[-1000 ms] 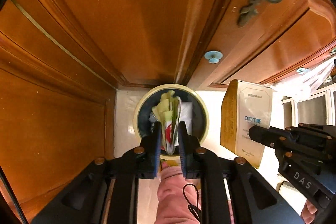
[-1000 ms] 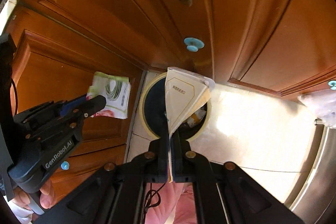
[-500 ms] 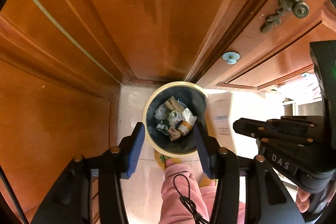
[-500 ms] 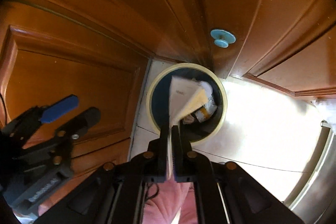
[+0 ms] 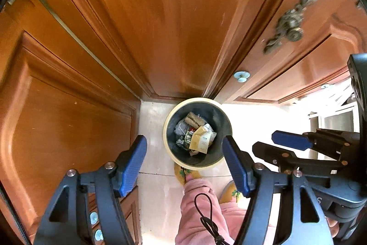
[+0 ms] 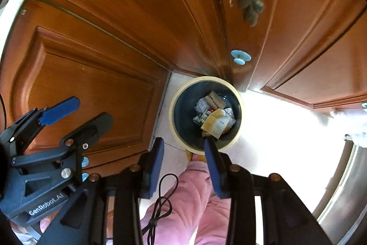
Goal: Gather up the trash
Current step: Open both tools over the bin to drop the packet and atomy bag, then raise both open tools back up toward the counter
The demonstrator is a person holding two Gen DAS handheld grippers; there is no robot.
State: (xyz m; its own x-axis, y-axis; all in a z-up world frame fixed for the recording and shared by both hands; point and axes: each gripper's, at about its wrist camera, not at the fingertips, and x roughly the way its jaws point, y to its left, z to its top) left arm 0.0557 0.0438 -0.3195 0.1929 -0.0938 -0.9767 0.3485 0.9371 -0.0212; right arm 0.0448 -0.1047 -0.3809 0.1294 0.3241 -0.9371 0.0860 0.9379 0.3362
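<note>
Dropped — carton (image 5: 201,141) now in bin (image 5: 167,130) | left gripper (image 5: 184,167), right gripper (image 6: 183,164) — jaws wide, empty

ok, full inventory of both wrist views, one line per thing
trash bin: 1, dark inside, cream rim, on the floor against the doors
beige carton: 1, tan and white, on top of the bin's trash
other trash: several crumpled pieces, grey, white, brown, in the bin
wooden doors: several panels, orange-brown, behind the bin
ornate handle: 1, bronze, on the right door
round knob: 1, light blue, above the bin
floor: pale tile
pink trousers: person's, below
yellow slippers: 2
left gripper: open, empty
right gripper: open, empty
</note>
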